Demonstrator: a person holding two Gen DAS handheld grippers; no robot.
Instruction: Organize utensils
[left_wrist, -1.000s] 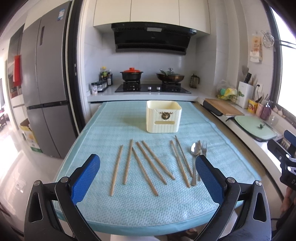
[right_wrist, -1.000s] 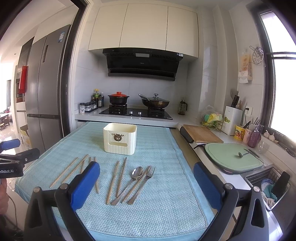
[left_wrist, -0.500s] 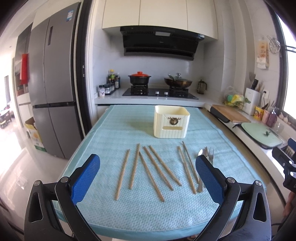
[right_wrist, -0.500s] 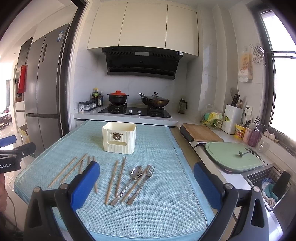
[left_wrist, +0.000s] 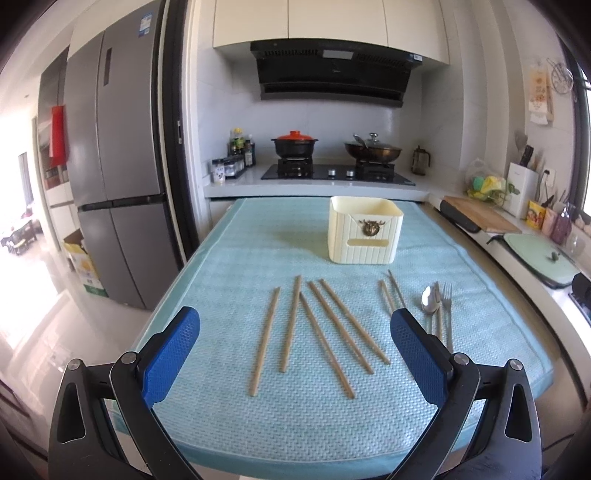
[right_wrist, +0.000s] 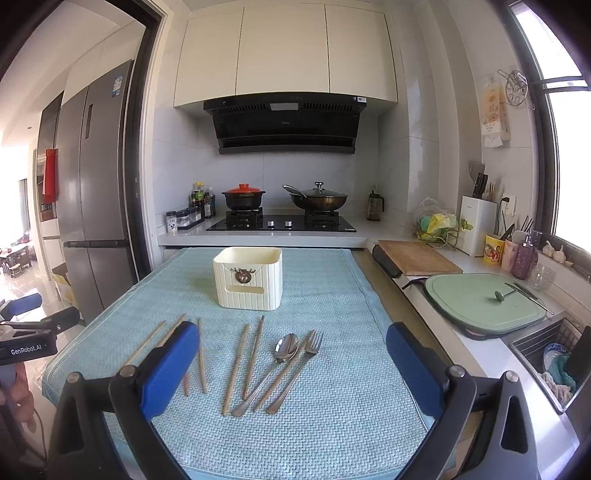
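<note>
Hovering at the mat's (left_wrist: 229, 258) near edge, both grippers gape above chopsticks (left_wrist: 288, 325).

We are in a home kitchen. The gas hob (right_wrist: 282, 222) on the back counter is our landmark: a black pot with an orange lid (right_wrist: 243, 196) and a lidded wok (right_wrist: 318, 199) sit on its burners, a black extractor hood (right_wrist: 286, 123) hangs directly above it under white wall cabinets (right_wrist: 284, 51), and seasoning bottles (right_wrist: 202, 199) stand just to its left. Further left stands a tall steel fridge (left_wrist: 110, 166); to the hob's right the counter carries a wooden cutting board (right_wrist: 417, 257), a knife block (right_wrist: 476, 229) and a sink (right_wrist: 546, 354).
</note>
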